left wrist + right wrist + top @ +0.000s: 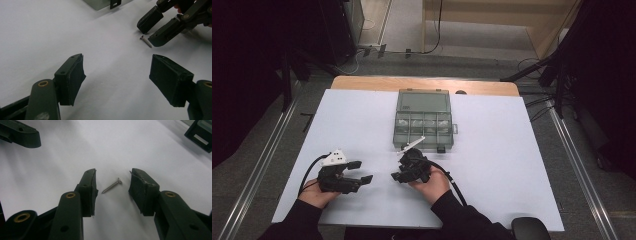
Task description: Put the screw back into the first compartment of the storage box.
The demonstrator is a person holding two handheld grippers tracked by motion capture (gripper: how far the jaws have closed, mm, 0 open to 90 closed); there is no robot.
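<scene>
The small, light, rigid screw (112,185) lies unheld between the half-open right gripper (113,183); grasp across its shank.

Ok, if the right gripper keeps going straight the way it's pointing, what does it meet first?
The screw: it lies on the white table cover between the open jaws of the right gripper, untouched. Beyond it the cover looks bare, though depth is hard to judge.

Shiny metal screw (112,185) on smooth matt white sheet (150,150) (paper-like); matt black plastic jaws.
</scene>
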